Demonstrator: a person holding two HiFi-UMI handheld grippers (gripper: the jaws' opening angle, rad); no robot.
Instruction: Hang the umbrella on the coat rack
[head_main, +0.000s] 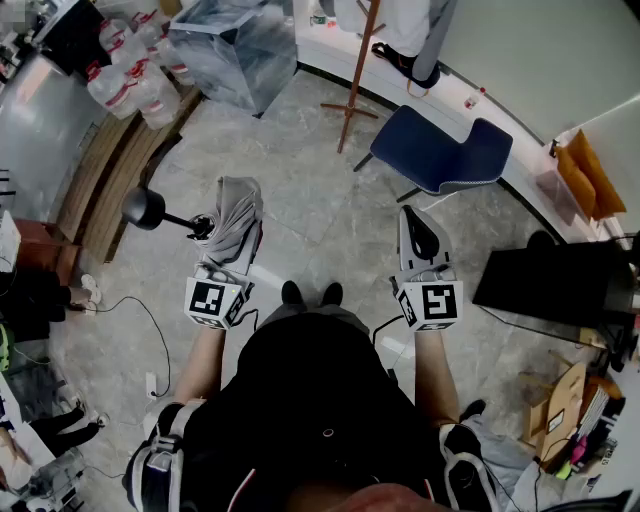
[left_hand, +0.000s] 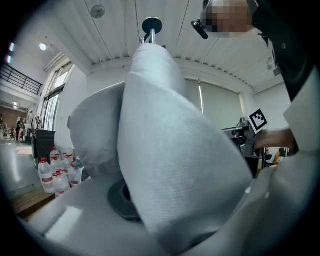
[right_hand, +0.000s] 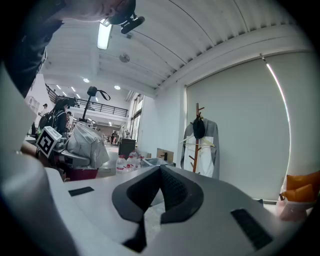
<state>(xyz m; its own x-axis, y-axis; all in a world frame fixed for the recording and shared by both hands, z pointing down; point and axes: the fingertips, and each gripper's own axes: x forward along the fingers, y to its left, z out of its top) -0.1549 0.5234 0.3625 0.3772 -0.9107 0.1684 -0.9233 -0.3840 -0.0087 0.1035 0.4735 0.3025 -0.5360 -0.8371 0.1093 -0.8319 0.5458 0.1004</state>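
Note:
A folded grey umbrella (head_main: 238, 212) lies across my left gripper (head_main: 224, 246), which is shut on its fabric. Its black round handle (head_main: 143, 207) sticks out to the left on a thin shaft. In the left gripper view the umbrella's cloth (left_hand: 175, 150) fills most of the picture, with the handle knob (left_hand: 152, 24) at the top. My right gripper (head_main: 417, 222) is shut with nothing in it; its black pads (right_hand: 172, 192) meet at the tip. The wooden coat rack (head_main: 357, 70) stands ahead on the floor. In the right gripper view the coat rack (right_hand: 195, 142) carries a grey jacket and a dark cap.
A blue chair (head_main: 440, 152) stands just right of the rack's foot. Water bottles (head_main: 130, 82) and a clear plastic box (head_main: 232, 48) sit at the far left. A black desk (head_main: 555, 285) is on the right. A cable runs over the tiled floor (head_main: 310, 190) at the left.

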